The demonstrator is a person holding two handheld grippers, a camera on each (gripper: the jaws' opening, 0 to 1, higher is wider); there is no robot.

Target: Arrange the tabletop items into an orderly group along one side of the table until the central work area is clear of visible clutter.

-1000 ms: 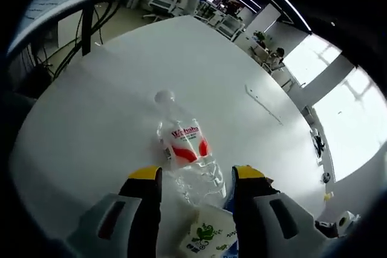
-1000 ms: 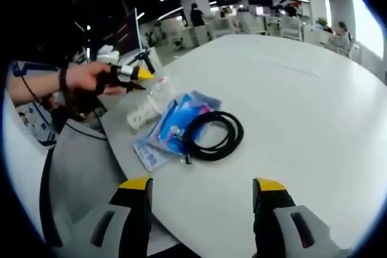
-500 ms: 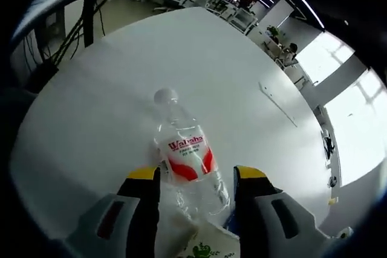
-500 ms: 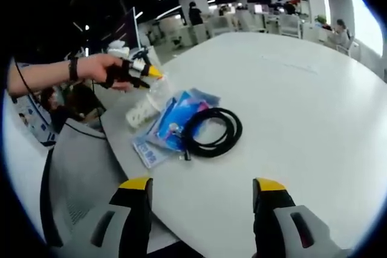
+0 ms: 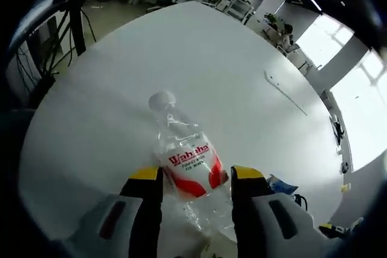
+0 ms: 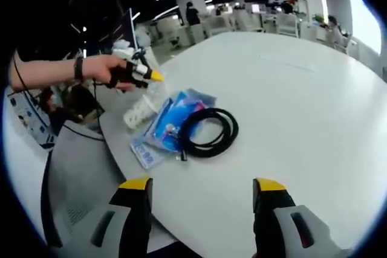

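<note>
A clear water bottle [image 5: 188,170] with a red label lies on the white table [image 5: 199,58], cap [image 5: 162,99] pointing away. My left gripper [image 5: 195,176] has both yellow-tipped jaws against its sides. In the right gripper view a hand [image 6: 103,69] holds that left gripper [image 6: 150,77] at the table's near-left edge, over the bottle [image 6: 155,90]. Beside it lie a white pack [image 6: 136,112], blue packets [image 6: 164,126] and a coiled black cable [image 6: 208,131]. My right gripper [image 6: 202,184] hangs open above the table edge, well short of the cable.
A grey chair [image 6: 69,167] stands by the table's near-left edge. A blue packet corner [image 5: 279,183] and a bit of cable [image 5: 299,200] lie right of my left jaws. Broad bare tabletop [image 6: 302,101] stretches beyond the group. Office desks and people are far behind.
My left gripper has pushed forward along the bottle, whose label now sits between the jaws; the white pack has slipped out of that view. The right gripper has barely moved.
</note>
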